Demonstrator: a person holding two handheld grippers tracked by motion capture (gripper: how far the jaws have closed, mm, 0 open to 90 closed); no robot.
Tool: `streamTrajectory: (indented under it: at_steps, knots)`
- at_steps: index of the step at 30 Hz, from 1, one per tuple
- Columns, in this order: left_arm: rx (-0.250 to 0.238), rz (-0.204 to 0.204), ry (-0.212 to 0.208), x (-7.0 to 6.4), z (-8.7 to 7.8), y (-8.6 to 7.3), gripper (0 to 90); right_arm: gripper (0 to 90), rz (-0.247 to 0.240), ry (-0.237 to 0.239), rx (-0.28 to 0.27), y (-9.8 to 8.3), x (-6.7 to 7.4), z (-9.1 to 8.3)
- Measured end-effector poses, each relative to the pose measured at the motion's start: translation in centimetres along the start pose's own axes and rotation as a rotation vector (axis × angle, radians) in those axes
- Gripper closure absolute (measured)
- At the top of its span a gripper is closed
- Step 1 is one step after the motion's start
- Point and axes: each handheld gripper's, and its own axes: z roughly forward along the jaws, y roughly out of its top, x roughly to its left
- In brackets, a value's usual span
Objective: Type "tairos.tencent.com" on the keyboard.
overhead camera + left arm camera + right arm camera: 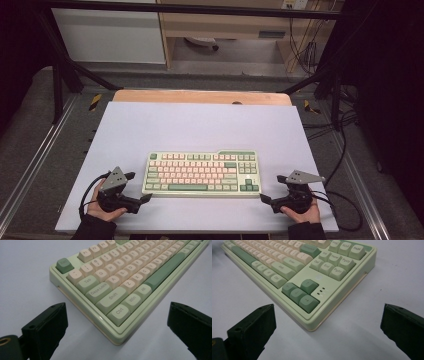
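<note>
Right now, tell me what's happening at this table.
A person holds a two-jaw gripper in each hand, one at each end of a green and cream keyboard lying on the white table. The left gripper points at its near left corner, the right gripper at its near right corner. Both have their jaws open, and neither touches the keyboard yet.

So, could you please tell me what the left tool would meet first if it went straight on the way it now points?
Most likely the near left corner of the pale green and cream keyboard, by its Ctrl key. The left tool stands open, both jaws apart from that corner.
</note>
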Motion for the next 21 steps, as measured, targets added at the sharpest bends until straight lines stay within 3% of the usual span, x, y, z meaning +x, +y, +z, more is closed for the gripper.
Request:
streamTrajectory:
  at_steps: [7, 13, 21]
  knots:
    - [-0.002, -0.004, 0.001, 0.0, -0.2, 0.1, 4.0, 0.6, -0.003, 0.002, -0.001, 0.0, 0.0, 0.0]
    - [-0.033, -0.019, 0.014, 0.1, -0.7, 0.6, 7.5, 0.7, 0.001, 0.003, 0.009, 0.0, 0.0, 0.1]
    - [-0.07, -0.033, 0.026, -0.1, -1.0, 0.9, 22.3, 0.6, -0.005, -0.001, 0.006, 0.0, 0.0, 0.0]
